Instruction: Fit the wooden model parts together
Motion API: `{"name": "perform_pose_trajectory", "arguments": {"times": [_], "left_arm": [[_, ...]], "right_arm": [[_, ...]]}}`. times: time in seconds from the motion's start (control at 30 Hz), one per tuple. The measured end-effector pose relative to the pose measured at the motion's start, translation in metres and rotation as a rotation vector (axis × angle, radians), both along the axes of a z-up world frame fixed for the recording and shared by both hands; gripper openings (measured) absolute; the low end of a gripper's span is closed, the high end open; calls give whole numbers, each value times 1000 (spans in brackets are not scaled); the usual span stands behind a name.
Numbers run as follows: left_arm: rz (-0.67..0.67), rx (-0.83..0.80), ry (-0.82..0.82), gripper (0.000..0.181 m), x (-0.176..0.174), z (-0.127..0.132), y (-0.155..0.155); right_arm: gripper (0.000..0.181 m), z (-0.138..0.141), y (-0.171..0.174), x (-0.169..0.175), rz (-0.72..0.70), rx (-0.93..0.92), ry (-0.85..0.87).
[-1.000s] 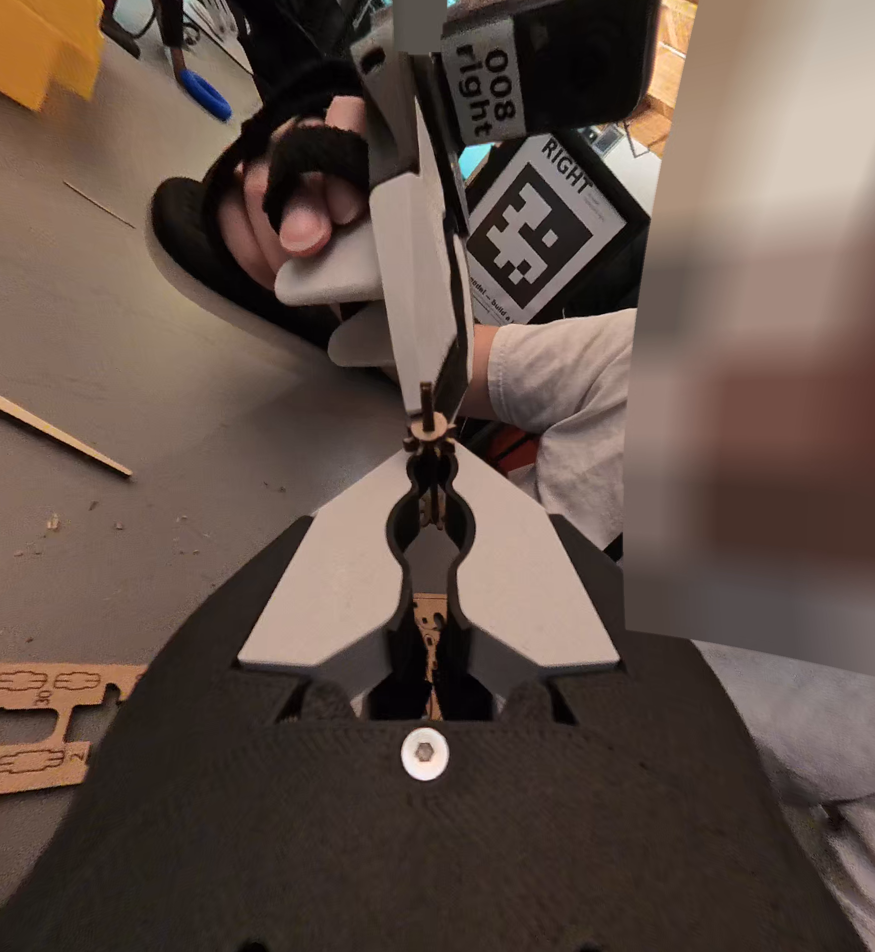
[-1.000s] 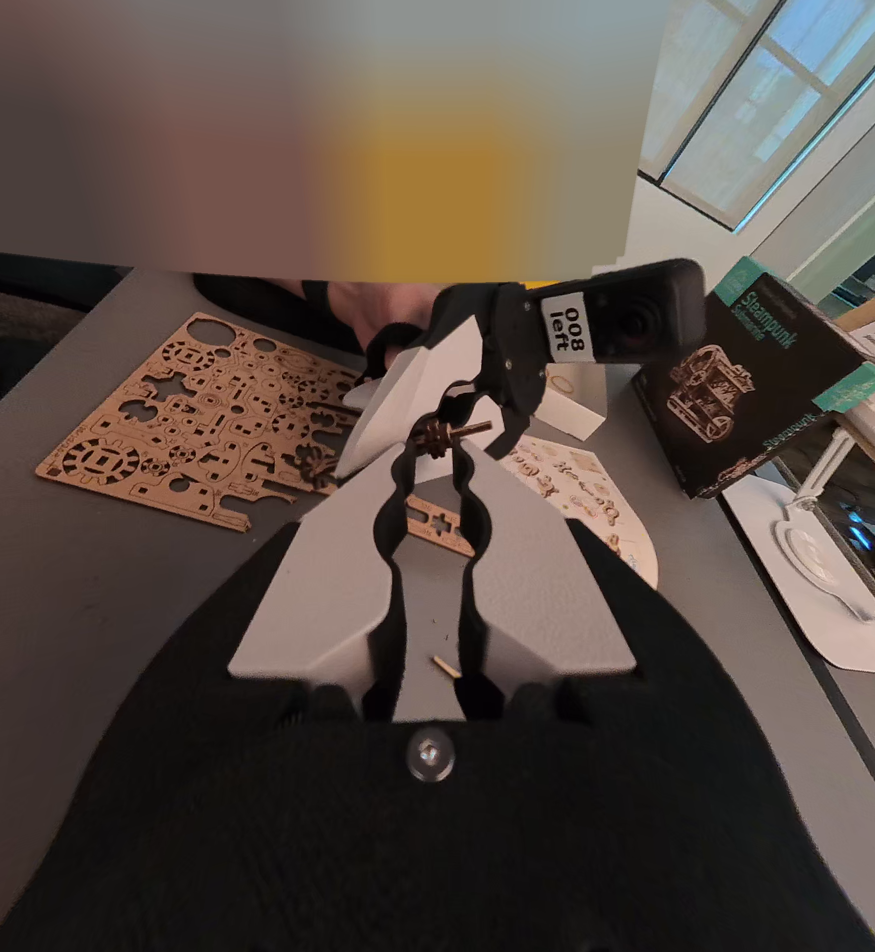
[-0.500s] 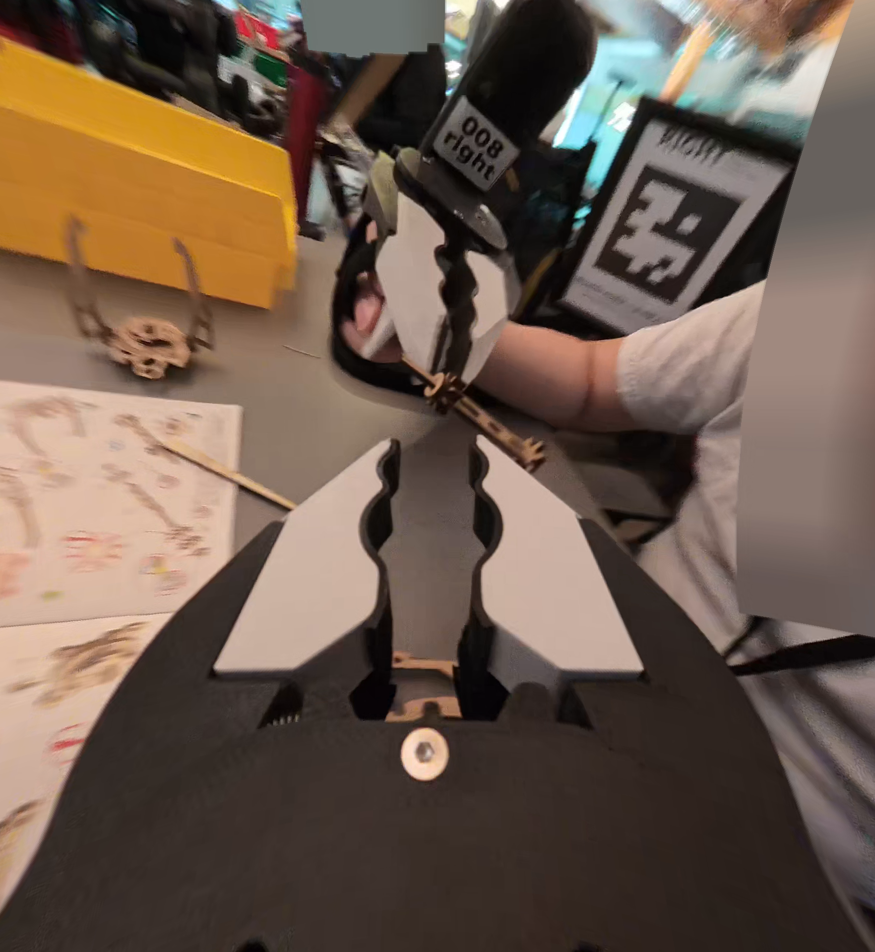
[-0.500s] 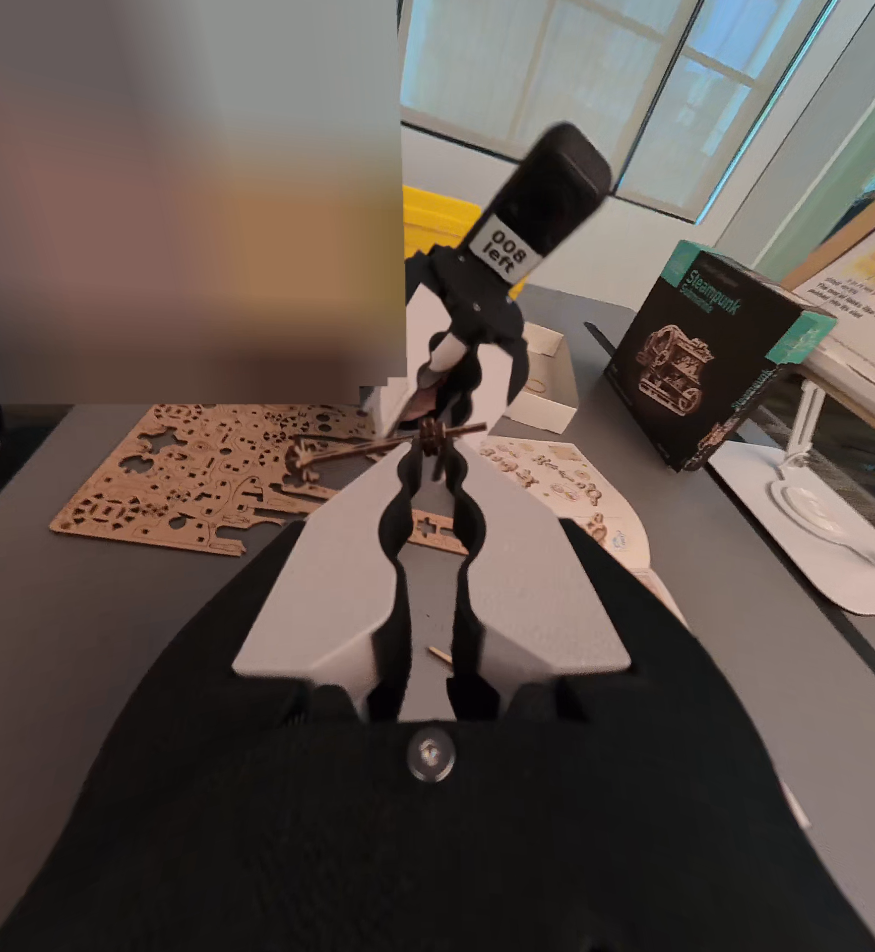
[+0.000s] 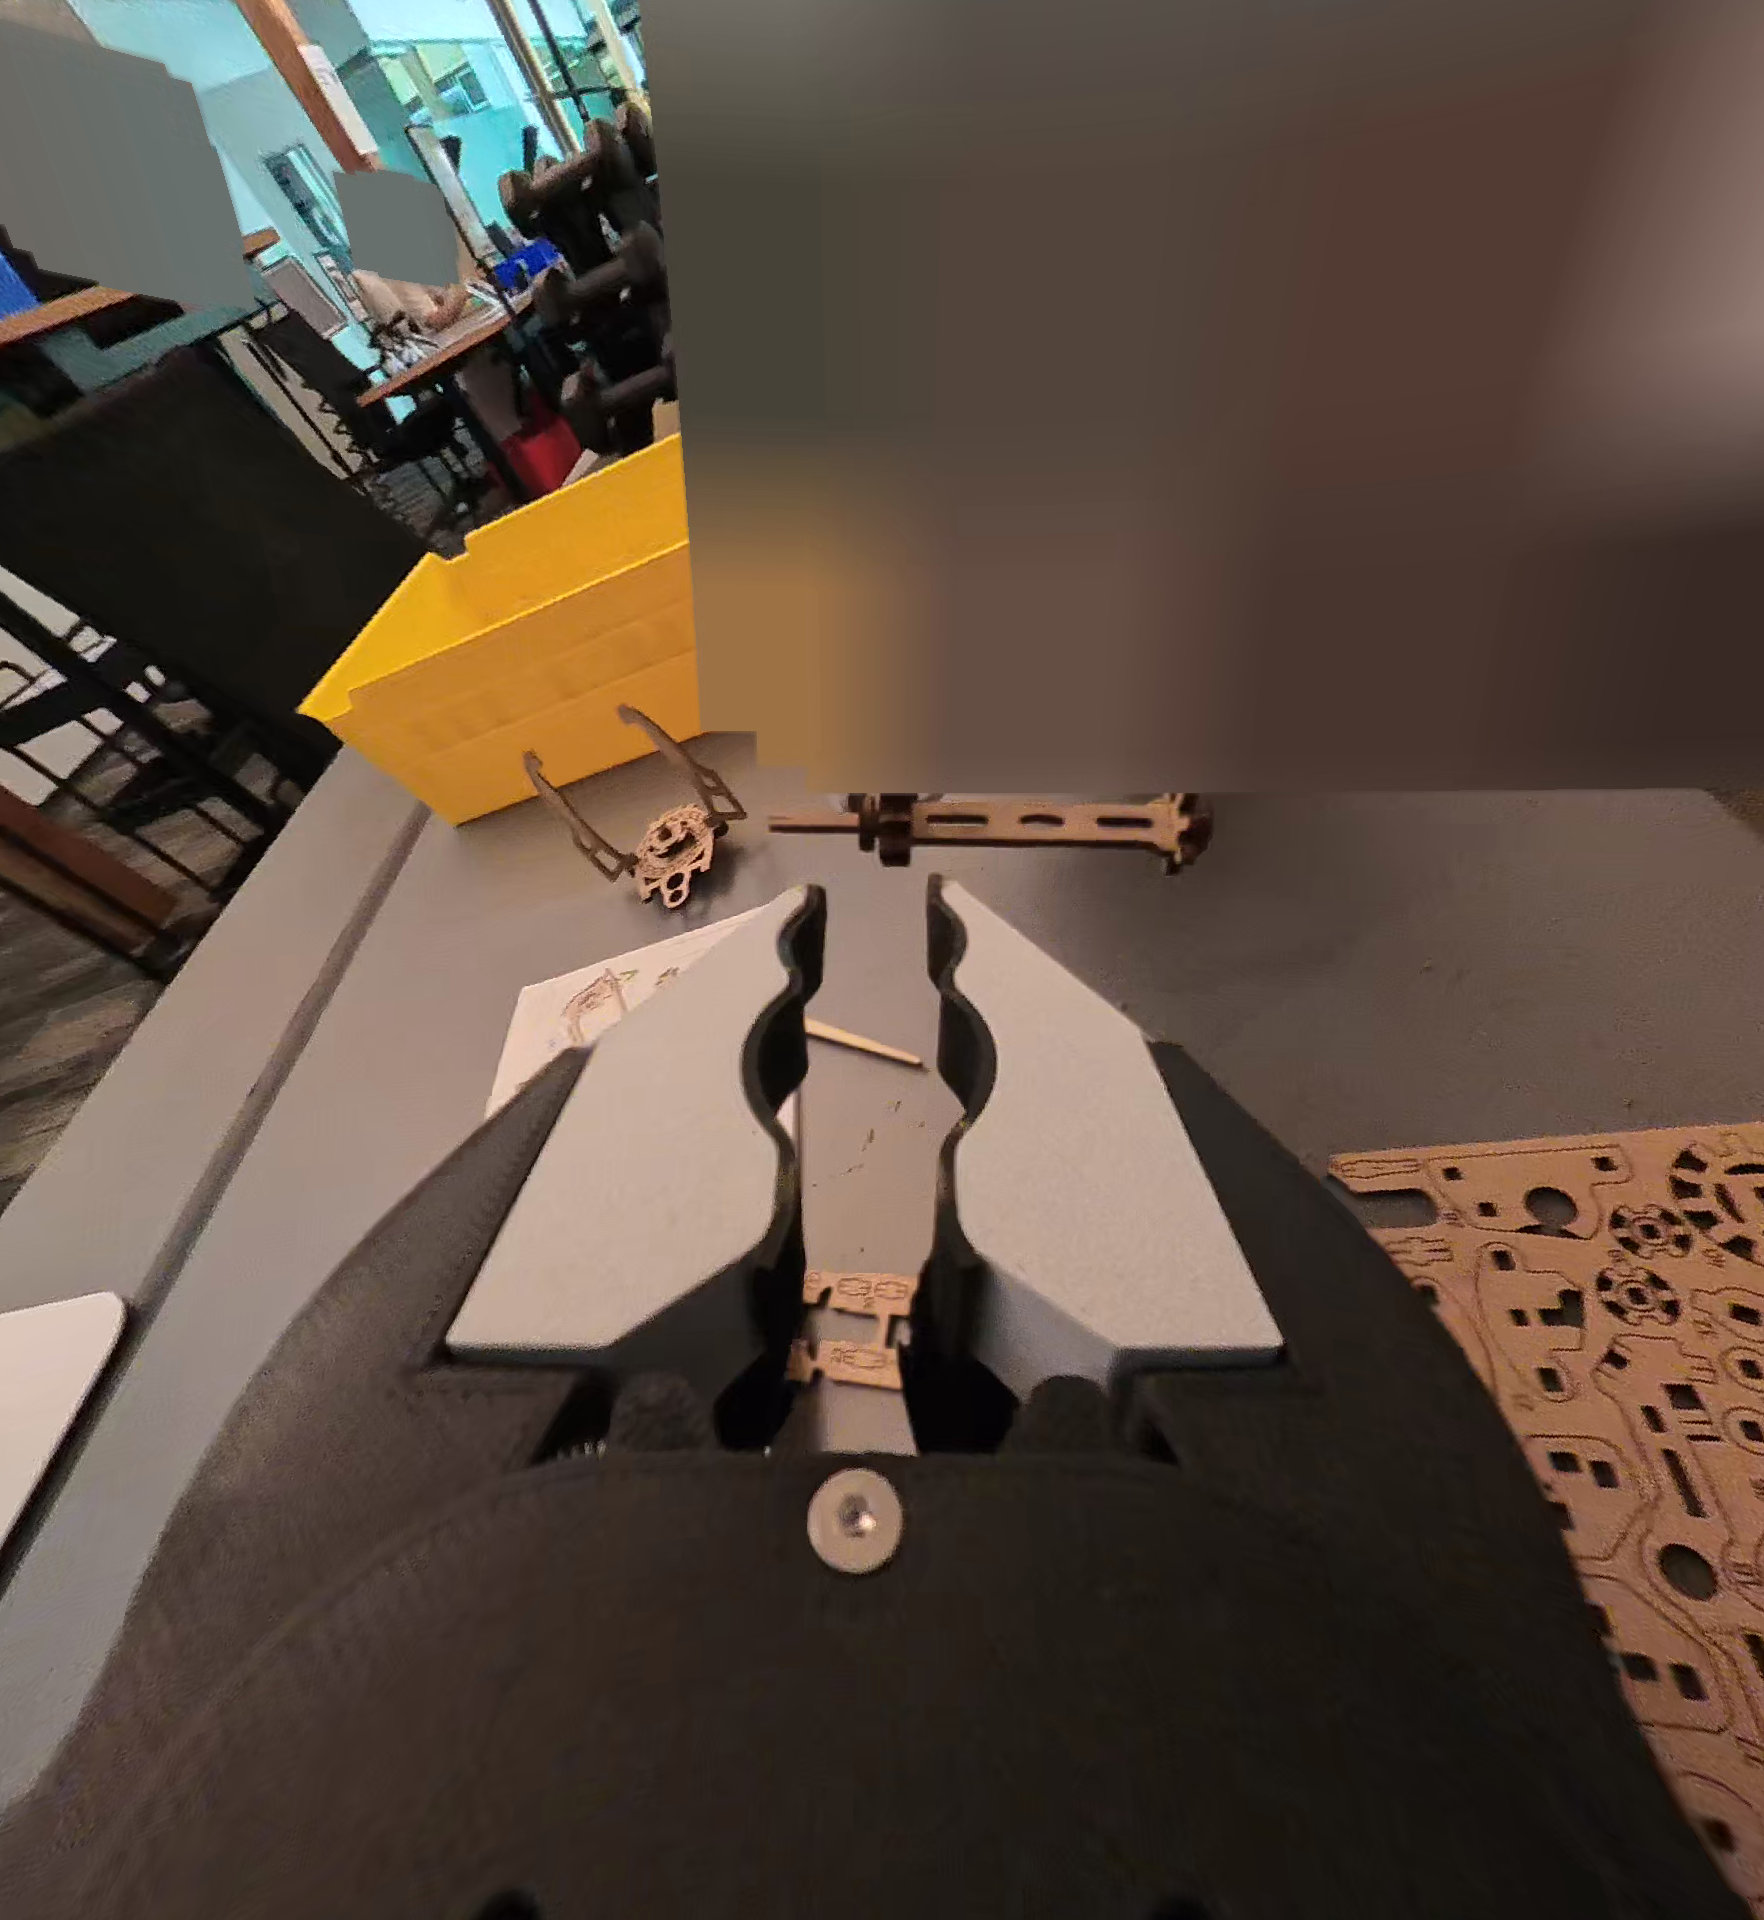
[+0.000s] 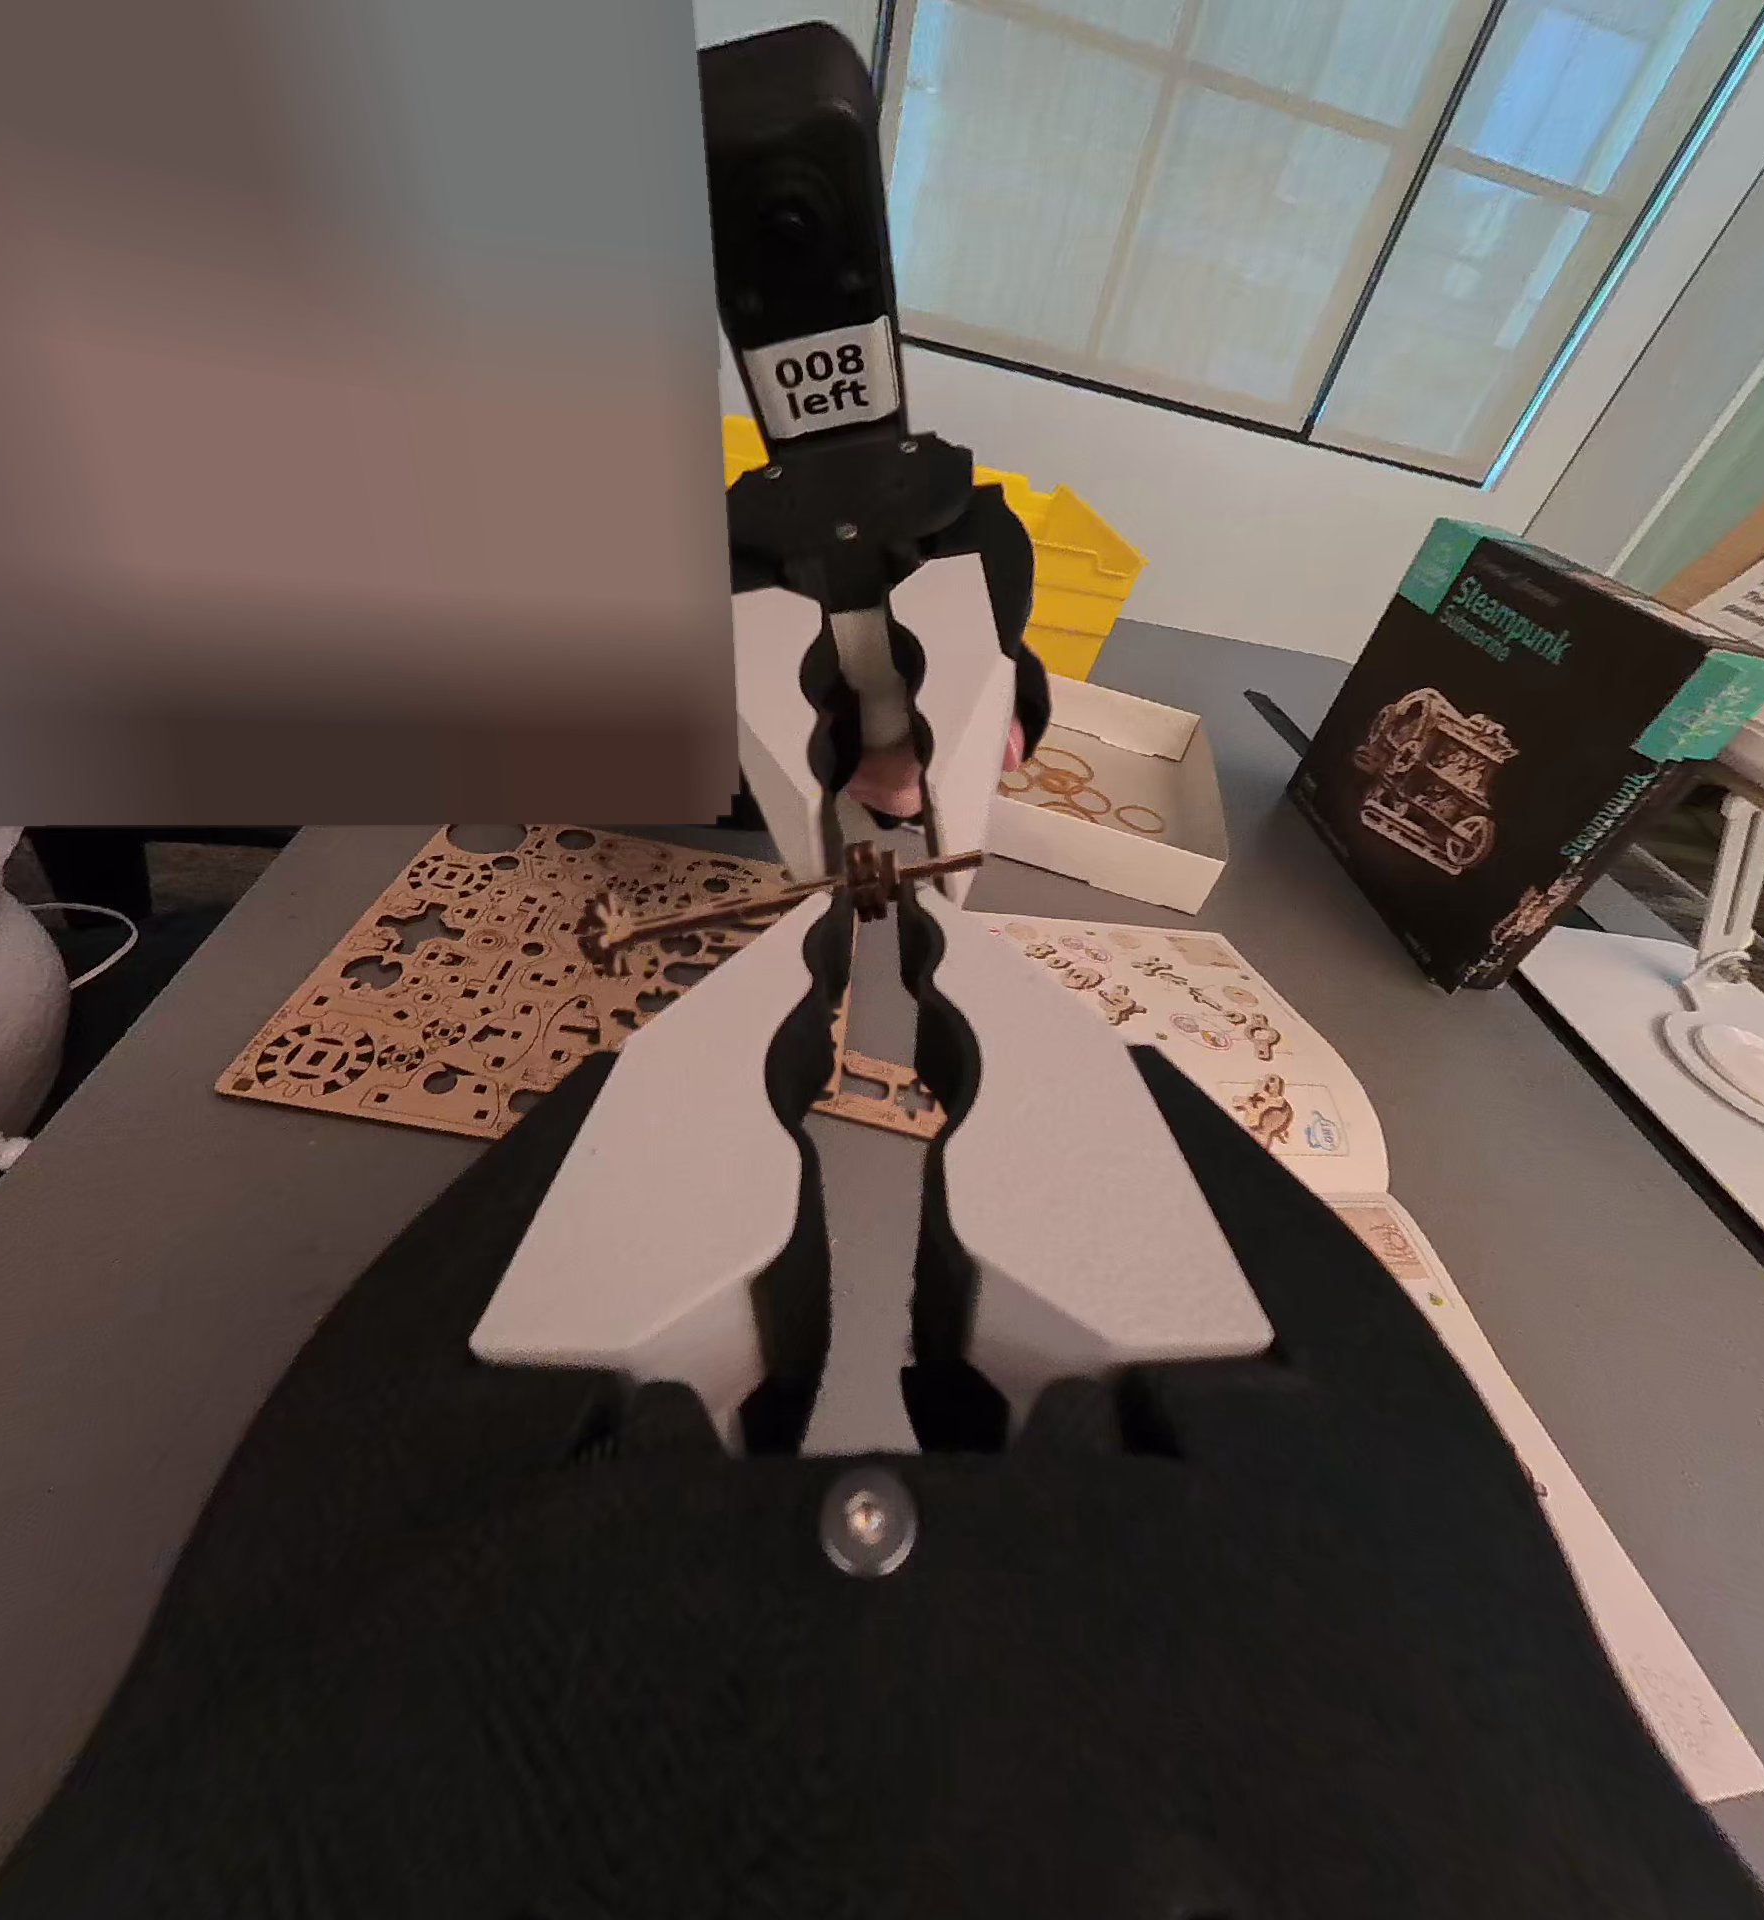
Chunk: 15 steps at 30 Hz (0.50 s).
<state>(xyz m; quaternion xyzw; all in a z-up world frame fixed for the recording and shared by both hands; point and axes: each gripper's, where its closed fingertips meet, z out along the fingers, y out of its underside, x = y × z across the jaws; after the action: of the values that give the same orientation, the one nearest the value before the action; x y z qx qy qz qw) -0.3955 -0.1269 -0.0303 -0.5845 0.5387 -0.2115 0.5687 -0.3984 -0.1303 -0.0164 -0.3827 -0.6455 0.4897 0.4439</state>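
Grey table (image 6: 182,1195) carries the punched plywood sheet (image 6: 462,966) at 9 o'clock of the right gripper (image 6: 870,902), the dark kit box (image 6: 1522,769) at 2 o'clock, the yellow bin (image 5: 535,665) at the far edge, and a white tray (image 6: 1117,821) of rubber bands. Right gripper's fingers are pinched on the wooden axle (image 6: 784,896) at its small gear, axle held crosswise above the table. Left gripper (image 5: 870,914) sits just short of the axle (image 5: 1003,826), fingers spread with nothing between them; curved-arm wooden subassembly (image 5: 665,831) lies at its 11 o'clock, a toothpick (image 5: 862,1042) on the table between its fingers.
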Motion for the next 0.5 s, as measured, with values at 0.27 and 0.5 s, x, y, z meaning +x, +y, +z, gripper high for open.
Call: {"name": "perform_pose_trajectory", "arguments": {"times": [0.27, 0.5], "left_arm": [[2, 59, 91, 5, 4, -10, -3], [1, 80, 142, 3, 6, -19, -3]], "right_arm": [[7, -12, -3, -3, -7, 75, -51], [8, -19, -5, -1, -27, 189, -83]]}}
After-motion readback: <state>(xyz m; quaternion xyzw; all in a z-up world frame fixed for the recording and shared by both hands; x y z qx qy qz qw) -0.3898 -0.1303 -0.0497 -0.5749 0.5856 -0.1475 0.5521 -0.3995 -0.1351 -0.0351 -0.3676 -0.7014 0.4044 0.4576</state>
